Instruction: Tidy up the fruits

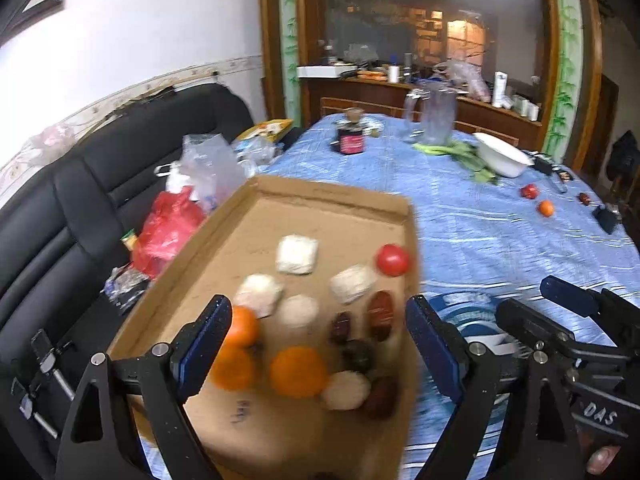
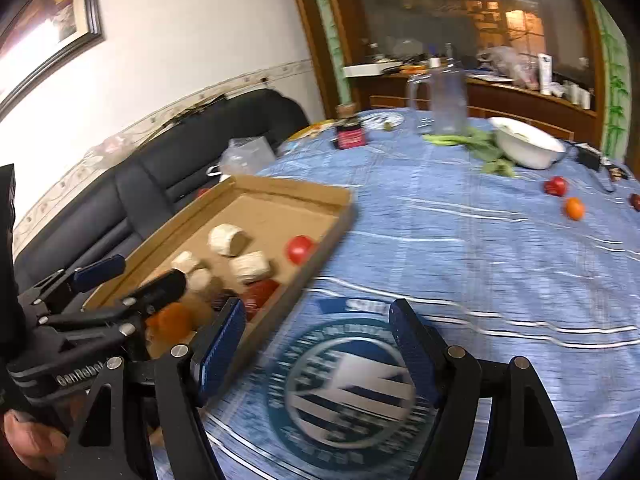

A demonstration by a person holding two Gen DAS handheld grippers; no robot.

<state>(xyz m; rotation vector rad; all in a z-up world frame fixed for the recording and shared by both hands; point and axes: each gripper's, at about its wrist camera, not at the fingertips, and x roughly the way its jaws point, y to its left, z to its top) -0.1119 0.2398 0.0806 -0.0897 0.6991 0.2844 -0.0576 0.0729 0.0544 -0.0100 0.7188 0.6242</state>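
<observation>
Between the blue pads of the left gripper (image 1: 318, 340), whose jaws stand wide apart and hold nothing, lies the near end of a shallow cardboard tray (image 1: 332, 194). Directly under this gripper sit three oranges (image 1: 298, 376), the leftmost partly hidden behind the left pad, together with several dark reddish-brown fruits (image 1: 380, 320) and white foam-wrapped pieces (image 1: 297, 254). A red tomato (image 1: 393, 260) rests against the tray's right wall, farther in. The right gripper (image 2: 318, 340) is also spread open and empty, positioned over the bare blue cloth of the desk (image 2: 460, 240), above a round printed emblem (image 2: 344, 392), just right of the tray. From the right wrist view the left gripper appears at the left edge, over the tray's near end. On the far right part of the desk, well apart from the tray, lie a second red fruit (image 2: 556, 186) and a loose orange (image 2: 575, 208) near each other, with a dark fruit (image 2: 635, 201) at the frame edge. Farther back stand a white bowl (image 2: 528, 146) with green leaves (image 2: 480, 146) beside it, a clear pitcher (image 2: 444, 98) and a dark jar with a pink label (image 2: 351, 134). Left of the desk, a black sofa (image 1: 80, 200) carries plastic bags, one of them red (image 1: 166, 228). Motion blur softens the tray contents in both views.
</observation>
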